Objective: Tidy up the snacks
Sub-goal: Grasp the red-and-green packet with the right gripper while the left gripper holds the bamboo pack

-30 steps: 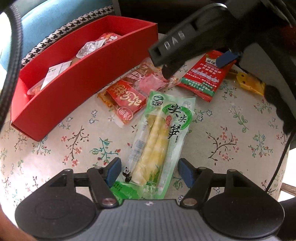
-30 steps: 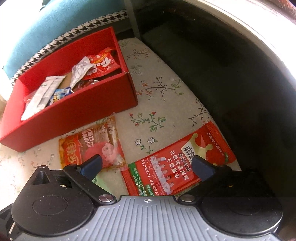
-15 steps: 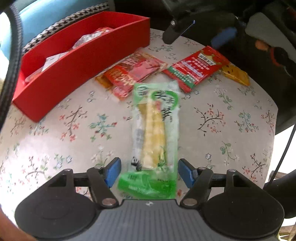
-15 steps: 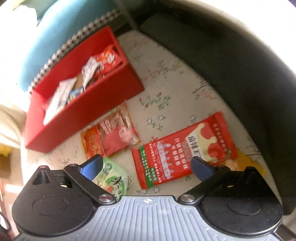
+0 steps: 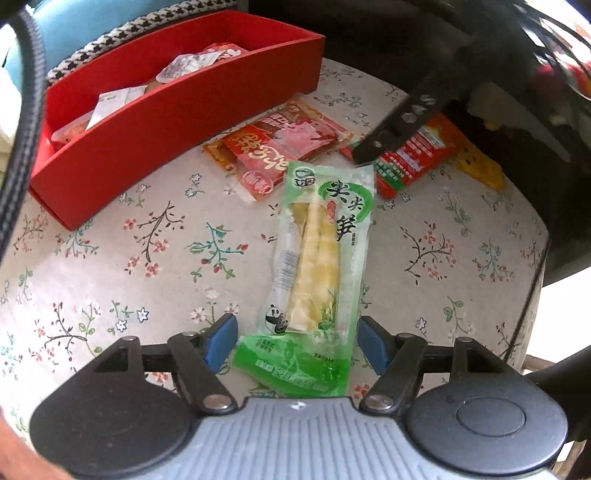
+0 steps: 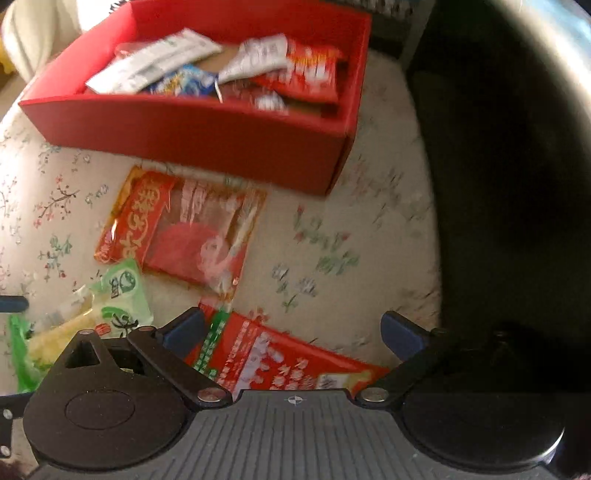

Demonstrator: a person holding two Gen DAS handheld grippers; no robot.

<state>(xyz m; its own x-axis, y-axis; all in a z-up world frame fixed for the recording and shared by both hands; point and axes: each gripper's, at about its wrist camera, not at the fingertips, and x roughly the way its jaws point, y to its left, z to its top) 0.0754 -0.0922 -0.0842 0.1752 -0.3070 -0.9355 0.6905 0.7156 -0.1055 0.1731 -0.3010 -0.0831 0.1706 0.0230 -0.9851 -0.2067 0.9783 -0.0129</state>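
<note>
A green bamboo-shoot packet (image 5: 317,266) lies on the floral table; its near end sits between the open fingers of my left gripper (image 5: 297,341), untouched by the pads. It also shows in the right wrist view (image 6: 74,325). An orange-red packet (image 5: 273,147) (image 6: 181,229) lies in front of the red box (image 5: 177,107) (image 6: 207,129), which holds several snack packets. A red packet with white print (image 5: 410,155) (image 6: 280,362) lies under my right gripper (image 6: 291,332), which is open and hovers over it. The right gripper's finger (image 5: 402,122) shows in the left wrist view.
A yellow packet (image 5: 480,166) lies at the table's far right edge. The round table (image 5: 110,266) drops off on the right into dark floor. A blue cushion with a houndstooth border (image 5: 122,26) is behind the box.
The left gripper has tilted a little, with the green packet still between its open fingers. The right gripper has dropped lower and swung left toward the box, over the red packet.
</note>
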